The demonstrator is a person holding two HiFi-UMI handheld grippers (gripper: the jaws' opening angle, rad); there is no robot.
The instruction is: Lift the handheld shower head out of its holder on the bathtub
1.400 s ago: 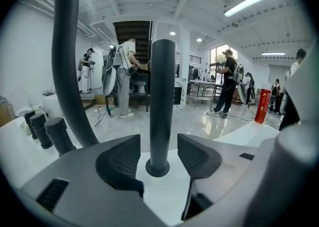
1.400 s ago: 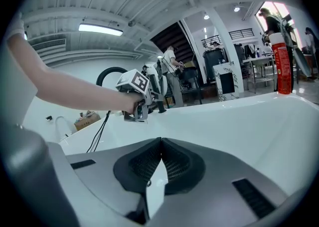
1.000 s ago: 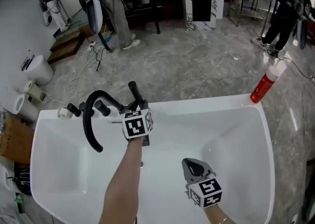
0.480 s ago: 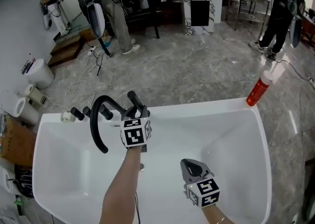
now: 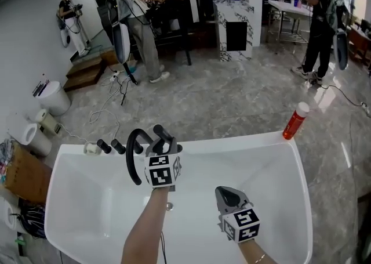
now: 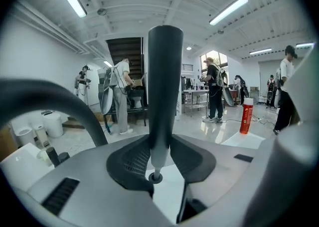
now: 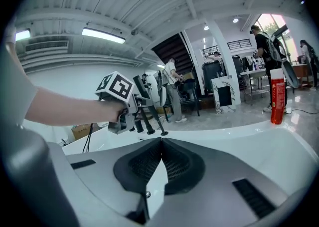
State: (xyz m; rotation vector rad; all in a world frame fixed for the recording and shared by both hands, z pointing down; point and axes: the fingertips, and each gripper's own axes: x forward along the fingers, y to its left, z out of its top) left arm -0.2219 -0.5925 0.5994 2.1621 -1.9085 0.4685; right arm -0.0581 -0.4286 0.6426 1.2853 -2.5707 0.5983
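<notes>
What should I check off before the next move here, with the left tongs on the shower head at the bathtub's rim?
1. Grip of left tongs on shower head: ok, pads press its black handle from both sides.
2. Shower head clear of its holder: cannot tell, no view shows the holder.
3. State of right tongs: ok, shut and empty, over the bathtub.
4. Gap to the curved faucet spout: cannot tell, it arches close beside the left tongs.
5. Clearance from red bottle: ok, far corner of the rim.
</notes>
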